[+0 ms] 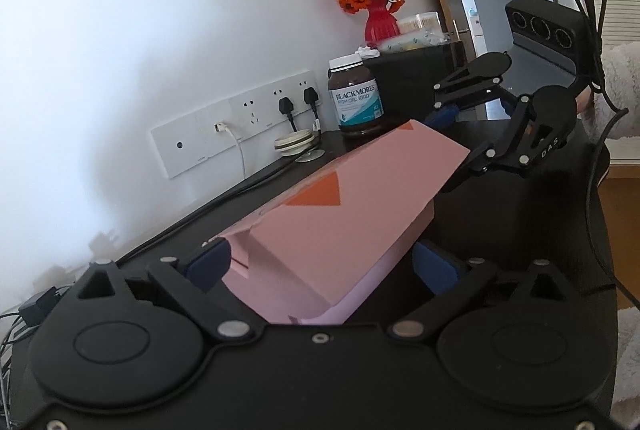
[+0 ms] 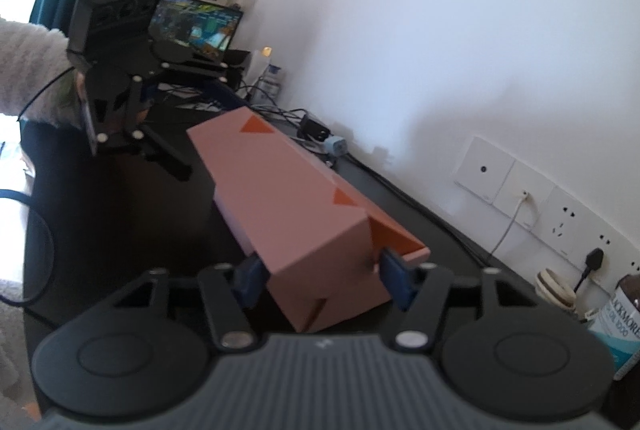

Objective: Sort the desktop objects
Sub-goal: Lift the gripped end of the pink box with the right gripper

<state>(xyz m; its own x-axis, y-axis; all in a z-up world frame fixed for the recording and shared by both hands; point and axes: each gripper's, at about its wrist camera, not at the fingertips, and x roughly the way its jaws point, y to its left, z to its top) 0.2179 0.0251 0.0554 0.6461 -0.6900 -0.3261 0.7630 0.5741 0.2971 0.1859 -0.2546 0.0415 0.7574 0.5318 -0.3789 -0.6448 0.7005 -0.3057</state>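
A long pink box with orange triangles lies lengthways on the dark desk. Its near end sits between the blue pads of my left gripper. The left pad is at the box's side and a small gap shows at the right pad, so this gripper is open. At the far end, fingers of the right gripper straddle the box. In the right wrist view, my right gripper has both blue pads pressed on the sides of the pink box, beside an orange flap. One finger of the left gripper shows beyond.
A brown Blackmores bottle stands near the wall by a round cream dish and plugged wall sockets. A red vase of orange flowers tops a black cabinet. A lit laptop and cables sit further along. A fluffy white sleeve shows.
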